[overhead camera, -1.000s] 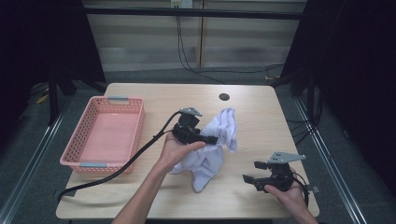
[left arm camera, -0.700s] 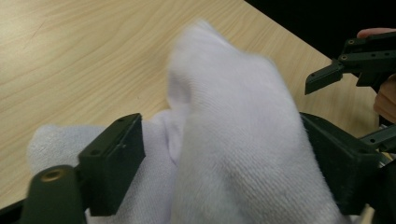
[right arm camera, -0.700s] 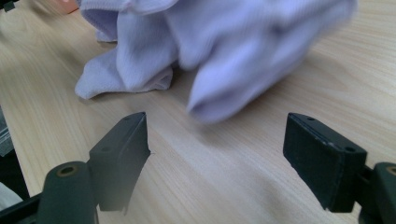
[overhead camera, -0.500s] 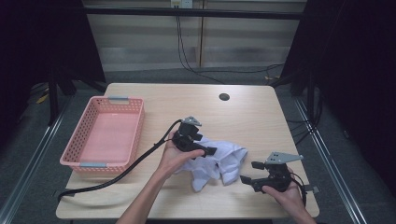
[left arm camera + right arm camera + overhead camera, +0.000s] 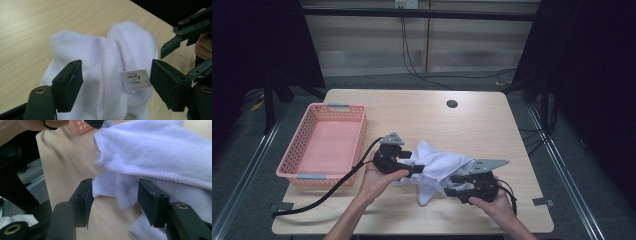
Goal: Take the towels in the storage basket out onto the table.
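Nearest the person, the right gripper [image 5: 455,185] sits low at the near right of the table [image 5: 492,115], held in the right hand [image 5: 492,202], with its grey plate [image 5: 488,164] on top. Its 2 jaws point left into the towel [image 5: 437,167]. The right gripper view shows them apart, a fold of the towel's lower edge [image 5: 120,192] between the pads; the pads do not press on it. These jaws have just been closing in.

The white towel lies crumpled on the table's near middle, between the 2 grippers, part bunched up and part flat on the wood. In the left gripper view a small white label [image 5: 135,77] with script on it shows at a hemmed corner.

Just left of the towel, the left gripper [image 5: 416,169] is held in the left hand [image 5: 379,180], jaws pointing right at the cloth. In its own view the jaws stand wide, the towel's bunched fold and the label lying between the pads, with a gap to each pad. These jaws opened wide and have just eased in a little. Its black cable [image 5: 337,182] trails off to the near left edge.

Farther left, a pink basket [image 5: 302,150] stands on the table's left side. At the far middle of the table is 1 dark round hole [image 5: 452,104].
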